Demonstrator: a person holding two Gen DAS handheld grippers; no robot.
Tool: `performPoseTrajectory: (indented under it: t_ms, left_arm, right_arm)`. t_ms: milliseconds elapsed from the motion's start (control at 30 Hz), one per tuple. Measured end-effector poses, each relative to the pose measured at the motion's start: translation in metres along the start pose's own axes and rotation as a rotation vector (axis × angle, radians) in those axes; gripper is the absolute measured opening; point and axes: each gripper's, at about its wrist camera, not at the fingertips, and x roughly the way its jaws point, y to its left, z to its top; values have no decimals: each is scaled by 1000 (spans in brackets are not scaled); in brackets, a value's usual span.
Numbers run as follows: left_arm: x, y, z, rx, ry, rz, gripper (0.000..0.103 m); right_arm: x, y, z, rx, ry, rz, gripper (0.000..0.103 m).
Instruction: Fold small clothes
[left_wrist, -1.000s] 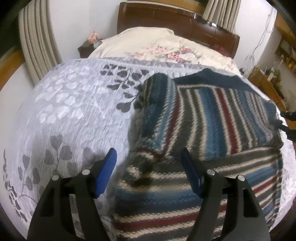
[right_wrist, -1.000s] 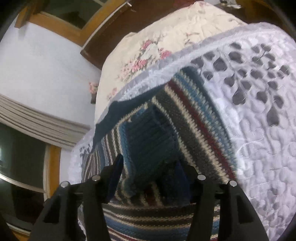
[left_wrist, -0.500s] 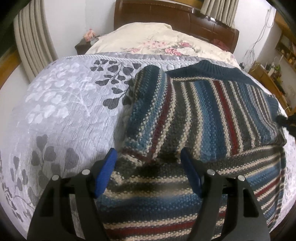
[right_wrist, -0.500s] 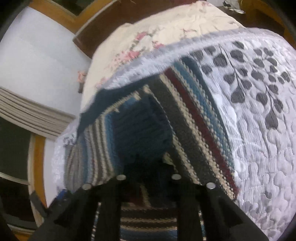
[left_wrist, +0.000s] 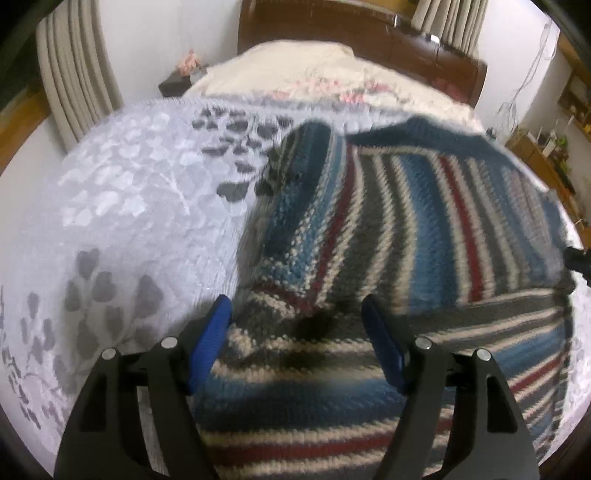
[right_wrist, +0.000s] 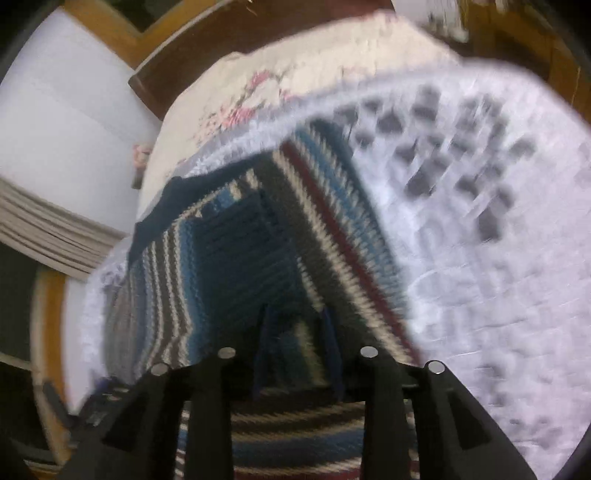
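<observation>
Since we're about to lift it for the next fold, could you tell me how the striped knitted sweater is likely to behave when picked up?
The striped sweater will probably be floppy: its folded layers already drape and bunch on the bedspread. The chunky knit suggests some weight and stretch, so it may sag from the right gripper. It seems unlikely to slip.

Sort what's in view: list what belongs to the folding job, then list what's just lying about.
Job:
striped knit sweater
left gripper, jaws open
right gripper, jaws around a sweater fold

Lying about:
leaf-print bedspread
floral quilt
wooden headboard
curtains
</observation>
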Motion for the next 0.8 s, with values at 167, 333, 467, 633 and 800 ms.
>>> performPoseTrajectory:
  t_ms: [167,333,467,633,800]
  left_arm:
    - [-21,-20,5,21,-55,-56,73]
    - [3,-43,10,41,-3,-78,73]
    - [29,-47,8,68,40,-53,74]
    - [20,-45,9,52,31,-62,74]
    - [-23,-34,-16,73,-11,-79,75]
  right_arm:
    - [-25,26,0,-96,-73,65,31]
    - [9,41,3,-123,7,32,31]
    - [45,30,3,-102,77,-8,31]
    - [29,34,1,-134,49,32,38]
    - [-21,22,-24,-173,-21,46,47]
